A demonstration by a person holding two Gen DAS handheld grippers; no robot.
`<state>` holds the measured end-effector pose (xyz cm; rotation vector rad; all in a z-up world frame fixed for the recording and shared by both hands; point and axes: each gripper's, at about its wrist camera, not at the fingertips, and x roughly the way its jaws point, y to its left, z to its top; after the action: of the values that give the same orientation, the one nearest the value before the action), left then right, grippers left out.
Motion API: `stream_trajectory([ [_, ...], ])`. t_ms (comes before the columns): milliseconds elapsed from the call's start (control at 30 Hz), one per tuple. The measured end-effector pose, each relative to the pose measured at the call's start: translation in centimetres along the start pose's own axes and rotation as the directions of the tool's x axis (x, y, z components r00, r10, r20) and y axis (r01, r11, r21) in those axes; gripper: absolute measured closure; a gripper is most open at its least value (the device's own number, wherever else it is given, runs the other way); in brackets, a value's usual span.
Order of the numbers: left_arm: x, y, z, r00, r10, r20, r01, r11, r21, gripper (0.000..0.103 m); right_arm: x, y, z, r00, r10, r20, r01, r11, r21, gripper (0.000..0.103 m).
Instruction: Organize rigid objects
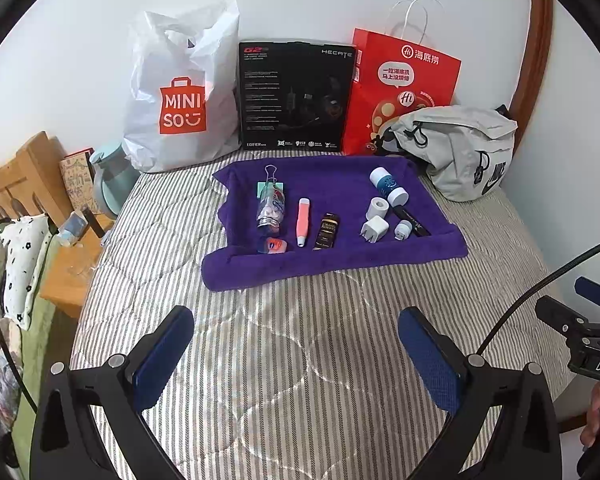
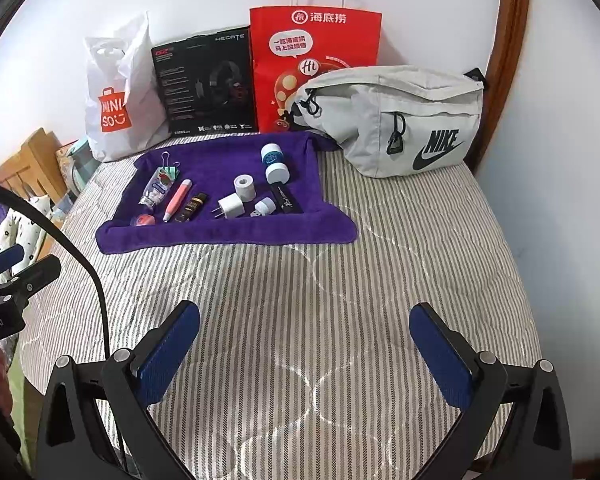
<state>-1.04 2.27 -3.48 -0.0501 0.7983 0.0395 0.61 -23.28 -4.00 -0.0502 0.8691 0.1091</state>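
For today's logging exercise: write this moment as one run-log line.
left gripper: open, empty | right gripper: open, empty | small items on purple towel: untouched

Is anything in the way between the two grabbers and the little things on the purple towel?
Nothing visible. Only bare striped bedding lies between the open left gripper, the open right gripper and the purple towel. The small items lie uncovered on top of it.

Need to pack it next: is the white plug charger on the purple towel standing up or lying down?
Lying down. The white plug charger rests on its side on the purple towel, prongs pointing sideways.
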Motion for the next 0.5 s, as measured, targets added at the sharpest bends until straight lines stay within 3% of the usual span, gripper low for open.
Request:
stream_trajectory([
  [500, 0.23, -0.02, 0.13, 1.000, -0.009, -0.010, 0.009, 1.000, 0.008, 0.000, 0.22, -0.10, -0.05, 1.000, -0.002, -0.002, 0.002, 1.000, 0.005, 0.000],
])
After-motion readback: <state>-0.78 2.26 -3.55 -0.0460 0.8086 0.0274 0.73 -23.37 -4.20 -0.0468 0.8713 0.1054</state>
